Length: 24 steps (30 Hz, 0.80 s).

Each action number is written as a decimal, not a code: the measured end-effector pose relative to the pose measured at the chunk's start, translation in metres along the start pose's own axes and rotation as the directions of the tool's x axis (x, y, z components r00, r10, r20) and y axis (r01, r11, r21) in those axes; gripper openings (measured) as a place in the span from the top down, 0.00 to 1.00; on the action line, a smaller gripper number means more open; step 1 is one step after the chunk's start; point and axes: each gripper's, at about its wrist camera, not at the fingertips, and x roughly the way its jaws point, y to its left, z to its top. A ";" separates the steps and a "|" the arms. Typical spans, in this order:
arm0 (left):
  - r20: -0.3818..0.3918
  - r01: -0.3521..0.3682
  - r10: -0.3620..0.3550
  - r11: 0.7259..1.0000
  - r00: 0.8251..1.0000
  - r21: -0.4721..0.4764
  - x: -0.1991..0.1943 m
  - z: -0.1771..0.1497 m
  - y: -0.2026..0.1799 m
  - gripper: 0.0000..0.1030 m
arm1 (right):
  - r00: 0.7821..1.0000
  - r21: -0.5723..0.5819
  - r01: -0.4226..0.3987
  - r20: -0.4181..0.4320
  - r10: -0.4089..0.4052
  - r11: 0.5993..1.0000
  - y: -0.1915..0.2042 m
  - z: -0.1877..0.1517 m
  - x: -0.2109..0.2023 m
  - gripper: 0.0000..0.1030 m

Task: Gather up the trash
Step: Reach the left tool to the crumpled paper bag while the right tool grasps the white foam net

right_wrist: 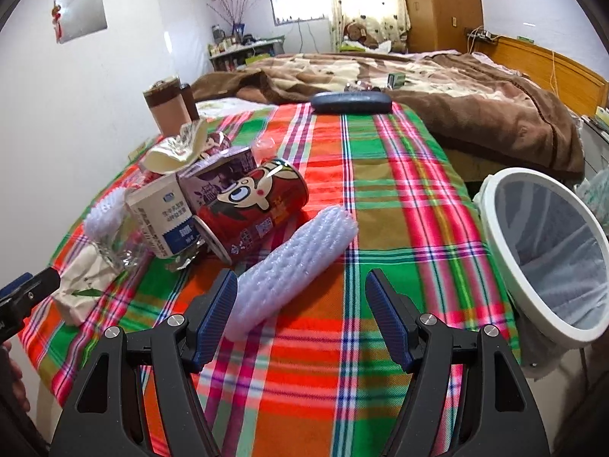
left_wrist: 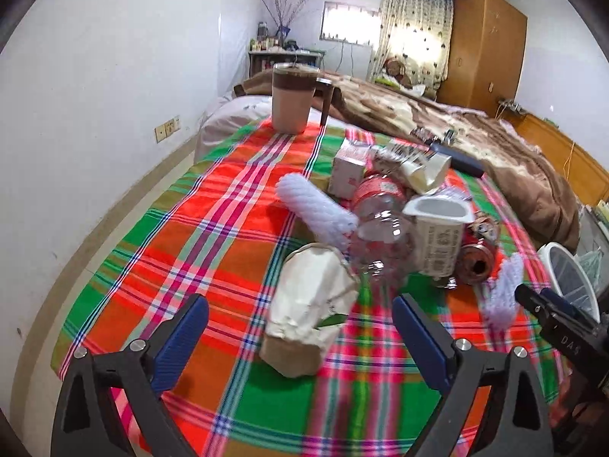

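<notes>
A heap of trash lies on the plaid cloth [left_wrist: 182, 236]. My left gripper [left_wrist: 300, 327] stands open, its blue pads on either side of a crumpled white and brown paper bag [left_wrist: 308, 304] without touching it. Behind the bag lie a white foam net sleeve [left_wrist: 316, 209], a clear plastic bottle [left_wrist: 380, 228], a yogurt cup [left_wrist: 437, 236] and a red can [left_wrist: 475, 262]. My right gripper [right_wrist: 300, 304] is open too. A second foam net sleeve [right_wrist: 293, 259] lies just ahead of it, by its left finger. The red cartoon can [right_wrist: 255, 209] and a milk carton [right_wrist: 163, 221] sit behind.
A white-rimmed bin [right_wrist: 540, 251] lined with a bag stands off the cloth's right edge. A brown and beige tumbler [left_wrist: 291, 99] stands at the far end, and a dark case [right_wrist: 350, 103] lies there too. A brown blanket [right_wrist: 456, 91] covers the bed beyond.
</notes>
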 end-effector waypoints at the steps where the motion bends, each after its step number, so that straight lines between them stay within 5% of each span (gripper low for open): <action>1: -0.008 0.000 0.000 1.000 1.000 0.004 0.004 0.001 0.002 0.06 | 1.000 0.004 -0.002 -0.004 0.002 1.000 0.000 0.001 0.001 0.31; 10: -0.087 0.019 -0.016 0.999 0.996 0.033 0.037 0.001 0.006 0.13 | 1.000 0.026 0.003 -0.026 -0.002 1.000 0.005 0.006 0.011 0.33; 20: -0.122 0.059 -0.055 0.998 0.991 0.032 0.050 -0.003 0.005 0.51 | 0.997 0.063 -0.054 -0.050 0.057 0.997 0.006 0.008 0.015 0.54; 24: -0.121 0.076 -0.073 0.997 0.990 0.018 0.049 -0.003 0.005 0.56 | 0.996 0.078 -0.070 -0.042 0.074 0.994 0.004 0.006 0.013 0.62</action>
